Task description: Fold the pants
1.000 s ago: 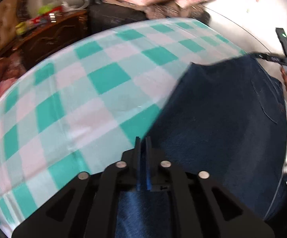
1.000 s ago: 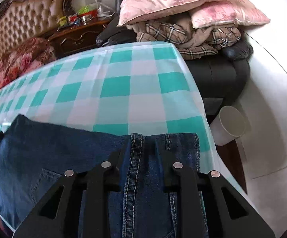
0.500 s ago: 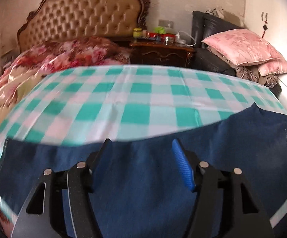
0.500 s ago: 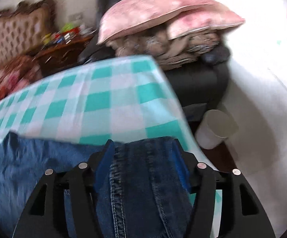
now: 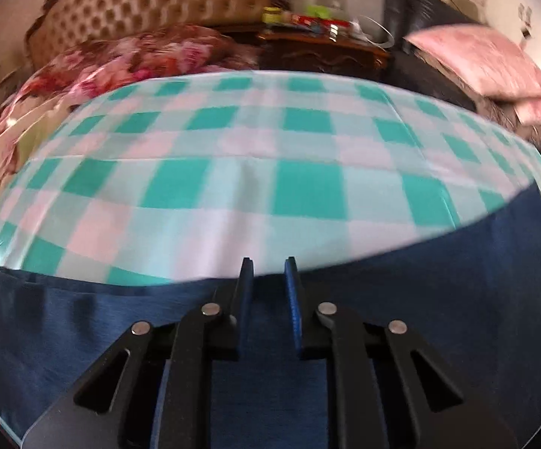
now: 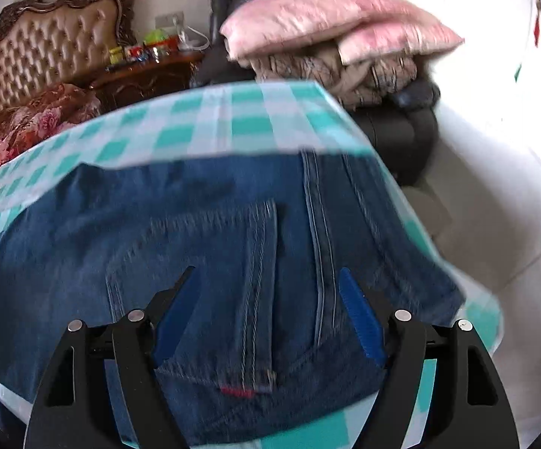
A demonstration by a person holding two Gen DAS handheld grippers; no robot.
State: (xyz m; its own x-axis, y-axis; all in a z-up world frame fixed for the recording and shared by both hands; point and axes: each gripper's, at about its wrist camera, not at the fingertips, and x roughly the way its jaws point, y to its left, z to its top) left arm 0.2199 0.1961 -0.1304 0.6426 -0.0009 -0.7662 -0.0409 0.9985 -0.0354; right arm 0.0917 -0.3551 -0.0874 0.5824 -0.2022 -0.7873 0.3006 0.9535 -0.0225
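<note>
While its jaws had just been closing to a narrow gap, the left gripper (image 5: 268,262) hovered over the far edge of the jeans (image 5: 439,299), with no cloth visibly pinched between the fingers. The right gripper (image 6: 266,273) had just been opening and stood released, wide above the back pocket (image 6: 195,262). The jeans lay flat along the near side of the green checked tablecloth (image 5: 233,157).

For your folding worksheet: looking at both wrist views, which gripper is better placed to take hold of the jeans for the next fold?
Probably the left gripper: its fingers have just been closing at the jeans' far edge. The right gripper has just been opening and hangs wide over the back pocket, gripping nothing.
</note>
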